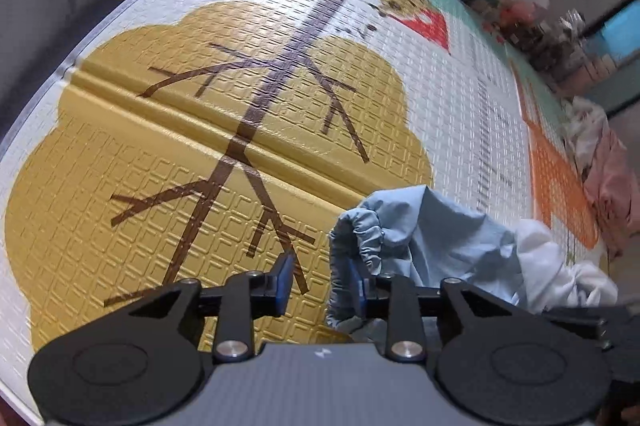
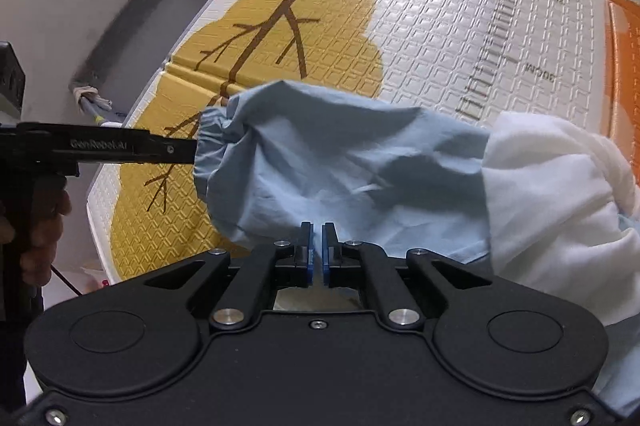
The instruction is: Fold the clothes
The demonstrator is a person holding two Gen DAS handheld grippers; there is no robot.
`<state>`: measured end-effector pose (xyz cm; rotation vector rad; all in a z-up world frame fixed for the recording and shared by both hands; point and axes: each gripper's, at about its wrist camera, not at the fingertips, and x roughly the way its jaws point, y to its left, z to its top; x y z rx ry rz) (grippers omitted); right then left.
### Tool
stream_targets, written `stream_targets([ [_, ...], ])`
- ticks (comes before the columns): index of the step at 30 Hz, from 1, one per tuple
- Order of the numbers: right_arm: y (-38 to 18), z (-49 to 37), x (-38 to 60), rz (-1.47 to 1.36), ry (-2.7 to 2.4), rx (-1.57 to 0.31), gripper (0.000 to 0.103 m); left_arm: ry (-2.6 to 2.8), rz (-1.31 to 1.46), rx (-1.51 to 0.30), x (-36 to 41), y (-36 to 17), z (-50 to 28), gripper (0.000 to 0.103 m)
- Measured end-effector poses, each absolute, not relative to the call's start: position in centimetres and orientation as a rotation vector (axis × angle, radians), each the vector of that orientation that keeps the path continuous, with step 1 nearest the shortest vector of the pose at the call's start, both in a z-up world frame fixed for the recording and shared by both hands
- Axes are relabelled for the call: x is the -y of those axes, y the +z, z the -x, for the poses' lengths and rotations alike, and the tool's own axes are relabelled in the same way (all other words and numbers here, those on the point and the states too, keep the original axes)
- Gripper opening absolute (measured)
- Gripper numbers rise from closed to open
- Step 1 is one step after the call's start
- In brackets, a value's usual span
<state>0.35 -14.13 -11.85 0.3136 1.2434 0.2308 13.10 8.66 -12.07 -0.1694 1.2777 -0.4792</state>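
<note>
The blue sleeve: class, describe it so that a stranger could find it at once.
Start at the play mat and its big yellow tree. Over the tree's edge lies the blue sleeve, ending in a gathered elastic cuff. Unlike the white cloth beside it, it is pale blue.

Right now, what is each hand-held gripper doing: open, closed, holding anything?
Left hand-held gripper: open, one finger tucked inside the light blue sleeve's elastic cuff.
Right hand-held gripper: closed, pinching the sleeve's lower edge.

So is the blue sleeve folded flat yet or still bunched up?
Bunched. The sleeve hangs puffed and wrinkled above the mat, its cuff around one finger of the open left gripper; the right gripper pinches its edge.
</note>
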Motion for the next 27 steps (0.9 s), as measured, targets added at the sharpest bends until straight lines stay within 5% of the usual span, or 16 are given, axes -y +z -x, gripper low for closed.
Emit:
stream_targets([
  [16,-13.6,-0.3,14.4,-0.336,0.211,-1.283,0.005,-0.557,0.310,-1.308,-8.7,-12.7,-12.4,0.044],
  [20,-13.9,-0.3,14.5,-0.339,0.202,-1.290,0.005,-0.552,0.283,-1.314,-8.1,-13.0,-12.6,0.039],
  [27,-15.0,-0.4,14.7,-0.346,0.196,-1.311,0.004,-0.543,0.236,-1.323,-7.2,-13.5,-12.8,0.017],
])
